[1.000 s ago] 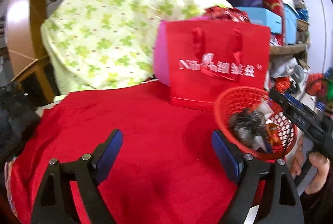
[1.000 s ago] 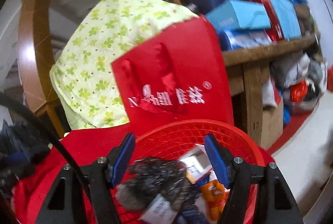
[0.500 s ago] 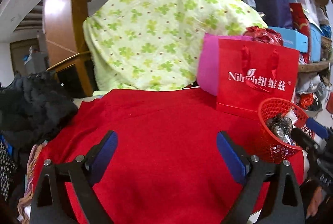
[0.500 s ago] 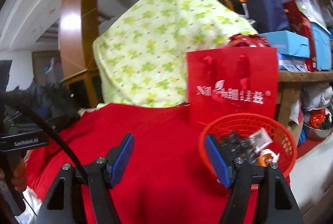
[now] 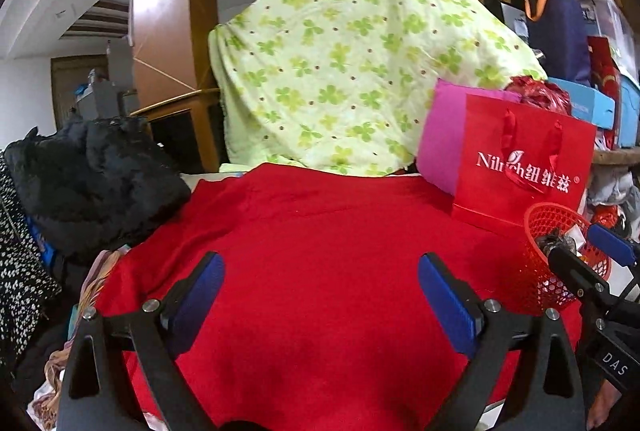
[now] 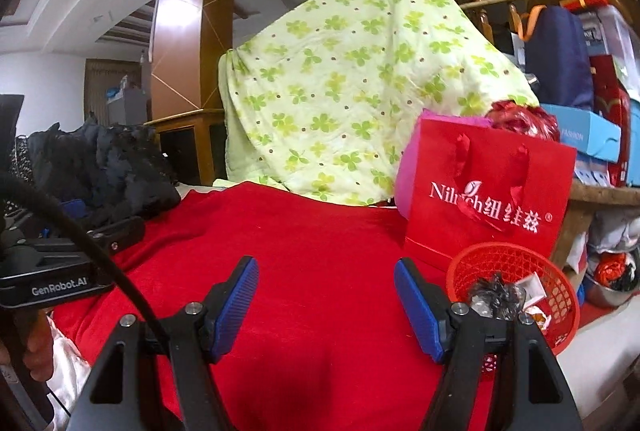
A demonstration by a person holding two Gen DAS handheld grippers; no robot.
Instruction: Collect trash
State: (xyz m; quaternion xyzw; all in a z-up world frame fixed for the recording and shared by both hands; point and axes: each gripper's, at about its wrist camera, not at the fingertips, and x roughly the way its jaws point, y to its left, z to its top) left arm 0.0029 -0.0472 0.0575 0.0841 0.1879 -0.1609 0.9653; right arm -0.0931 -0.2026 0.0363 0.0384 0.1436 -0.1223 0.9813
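Both your tools empty, pads apart: left tool (image 5: 320,295), right tool (image 6: 326,297) above red cloth (image 5: 320,231). Trash (image 6: 498,293) sits in basket (image 6: 560,271), right edge, by red bag (image 6: 488,195). Collecting looks done; no loose trash seen. Next: scan cloth edges, else stop.

Black gripper frames with silver screws carry ribbed blue fingers (image 6: 234,301); one body reads "GenRobot.AI".

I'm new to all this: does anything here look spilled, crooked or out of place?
Nothing stands out. The trash lies inside the upright red basket, none on the red cloth, and the red gift bag stands straight.
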